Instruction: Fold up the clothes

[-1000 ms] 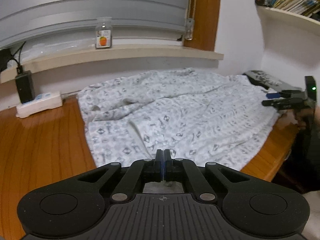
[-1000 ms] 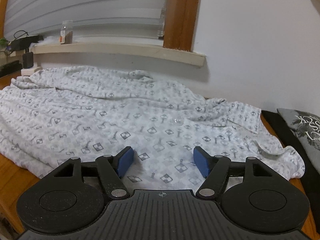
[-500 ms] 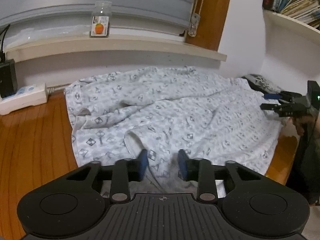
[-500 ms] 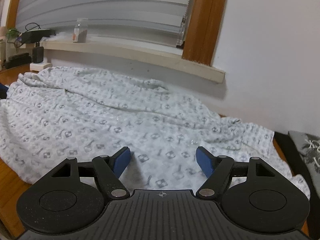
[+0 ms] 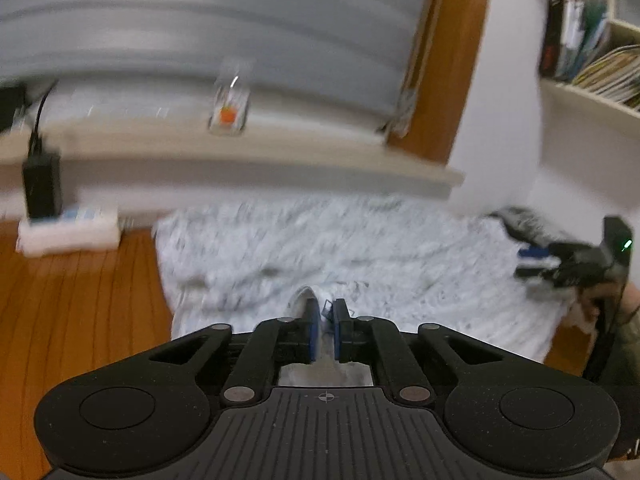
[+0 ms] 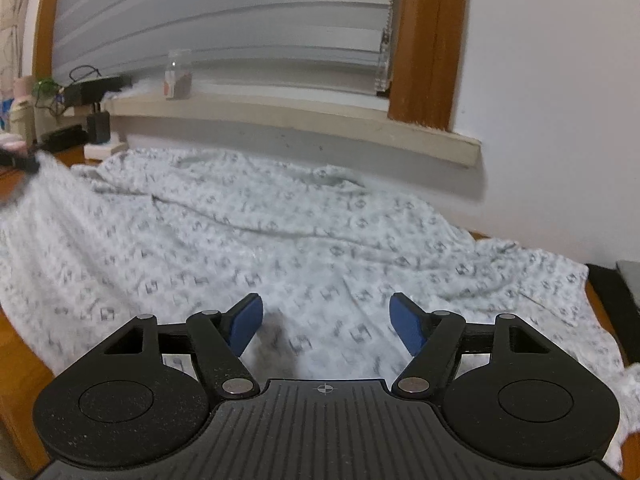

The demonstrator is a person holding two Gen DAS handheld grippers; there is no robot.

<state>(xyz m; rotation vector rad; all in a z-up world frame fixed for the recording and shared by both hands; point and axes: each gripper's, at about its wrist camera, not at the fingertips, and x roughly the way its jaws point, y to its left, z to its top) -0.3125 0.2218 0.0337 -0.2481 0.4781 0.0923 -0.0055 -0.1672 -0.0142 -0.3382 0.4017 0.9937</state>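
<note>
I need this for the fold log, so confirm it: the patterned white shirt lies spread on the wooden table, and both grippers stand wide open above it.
Not both. The left wrist view shows the left gripper nearly shut, a fold of the patterned white shirt between its pads, its jaws opening slightly. Only the right gripper stands wide open above the shirt, which does lie spread on the wooden table.

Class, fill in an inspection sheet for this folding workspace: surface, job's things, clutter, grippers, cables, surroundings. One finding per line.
Surface: wooden table, partly covered.
Job's things: patterned white garment spread out, rumpled.
Clutter: jar on the sill; dark printed fabric at the garment's far right.
Grippers: left gripper jaws opening, a fold of cloth between them; right gripper open above the garment.
Cables: black adapter with lead on a white power strip.
Surroundings: blinds, bookshelf.
</note>
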